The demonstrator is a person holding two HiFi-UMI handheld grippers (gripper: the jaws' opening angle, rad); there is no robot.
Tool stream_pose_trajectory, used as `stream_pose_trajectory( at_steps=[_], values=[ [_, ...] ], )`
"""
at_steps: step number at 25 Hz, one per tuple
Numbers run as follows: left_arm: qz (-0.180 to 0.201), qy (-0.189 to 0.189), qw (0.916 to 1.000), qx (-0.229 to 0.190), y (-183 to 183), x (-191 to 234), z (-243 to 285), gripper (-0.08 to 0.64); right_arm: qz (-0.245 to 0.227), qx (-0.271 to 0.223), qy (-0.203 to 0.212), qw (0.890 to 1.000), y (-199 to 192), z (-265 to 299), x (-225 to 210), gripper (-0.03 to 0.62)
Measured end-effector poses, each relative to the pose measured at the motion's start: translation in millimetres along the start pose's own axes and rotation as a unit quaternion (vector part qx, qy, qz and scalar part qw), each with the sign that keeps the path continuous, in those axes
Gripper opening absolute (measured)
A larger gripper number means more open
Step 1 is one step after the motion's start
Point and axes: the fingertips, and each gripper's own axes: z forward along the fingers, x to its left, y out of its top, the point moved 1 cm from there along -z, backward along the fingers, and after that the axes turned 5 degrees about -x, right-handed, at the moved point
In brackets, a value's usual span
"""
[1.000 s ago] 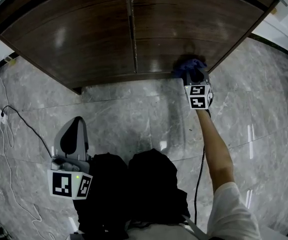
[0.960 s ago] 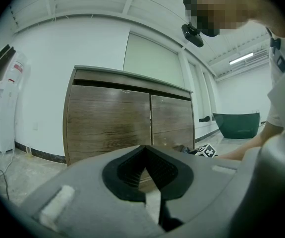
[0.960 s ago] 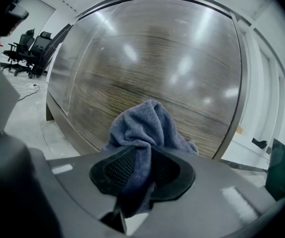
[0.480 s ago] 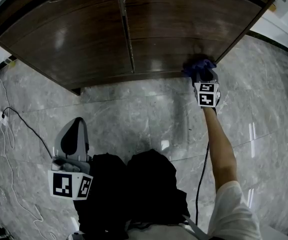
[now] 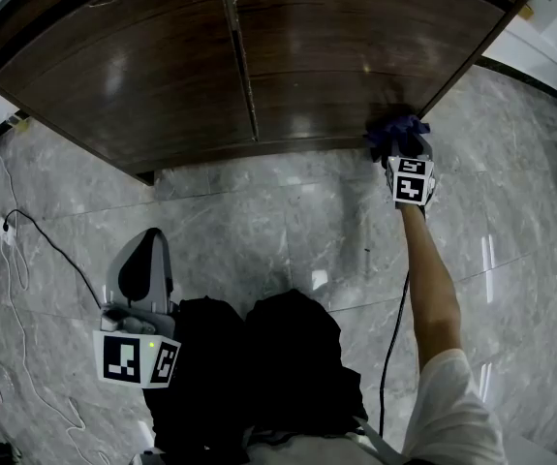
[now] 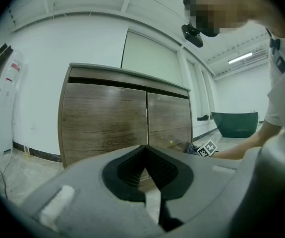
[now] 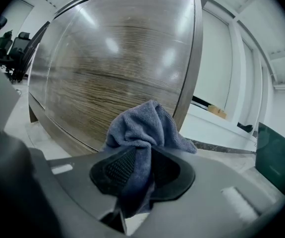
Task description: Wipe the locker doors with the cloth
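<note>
**Cloth on the rt door, low corner**

Head view: pale grey marble floor (image 5: pixel 259 221) fills most of the pic. Across the top stands the dark brown wood-grain locker (image 5: pixel 133 76), two doors w/ a thin vertical seam between, both glossy w/ light spots.

Bottom centre: person's legs in black trousers (image 5: pixel 259 366). Their bare right forearm (image 5: pixel 428 289) stretches up to the locker's lower right.

Left tool (image 5: pixel 145 240), grey w/ a black-and-white marker cube, sits low by the left knee, well apart from the doors. Left gripper view: tool (image 6: pixel 146 155) tips meet, nothing between them, locker (image 6: pixel 105 118) well ahead.

Right tool (image 5: pixel 401 148), same marker cube, is at the rt door's bottom right corner. Right gripper view: jaws of the tool (image 7: pixel 141 157) clamp a grey-blue fluffy cloth (image 7: pixel 142 128). It's bunched above the pads w/ a tail hanging below them.

That cloth (image 5: pixel 397 129) lies up against the rt door (image 7: pixel 107 68), low down, just beside its right edge.

Thin black cable (image 5: pixel 46 240) snakes over the floor at far left.
</note>
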Motion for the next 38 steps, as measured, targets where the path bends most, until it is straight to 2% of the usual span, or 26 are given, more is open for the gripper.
stream_pose_trajectory(
  at_steps=[6, 13, 16, 20, 23, 28, 38],
  values=[
    [-0.004, -0.001, 1.0, -0.001, -1.3, 2.1, 0.1, 0.002, -0.003, 0.003, -0.015, 1.0, -5.4, -5.6, -12.1, 0.094],
    [-0.015, 0.001, 0.9999, -0.005, -10.9, 19.3, 3.0, 0.002, -0.006, -0.019, -0.023, 1.0, 5.5, -36.8, -5.5, 0.094],
    [-0.019, 0.004, 0.9998, 0.003, -10.7, 33.5, 7.6, 0.002, -0.003, -0.032, -0.021, 0.999, 26.9, -48.7, 2.5, 0.094],
    [-0.047, -0.002, 0.9982, 0.039, 11.1, 37.9, 10.7, 0.002, 0.015, -0.013, -0.014, 1.0, 61.7, -86.2, 7.8, 0.094],
    [-0.061, -0.005, 0.9961, 0.063, 55.3, 39.9, 8.3, 0.002, 0.026, -0.003, -0.001, 1.0, 102.3, -119.4, 18.4, 0.094],
    [-0.071, -0.011, 0.9944, 0.077, 154.1, 32.3, 12.8, 0.002, 0.046, 0.001, 0.023, 0.999, 192.0, -182.8, 20.6, 0.094],
    [-0.068, -0.047, 0.994, 0.072, 373.2, -28.2, 26.3, 0.002, 0.085, -0.052, 0.056, 0.993, 412.6, -316.9, -27.4, 0.093]
  ],
)
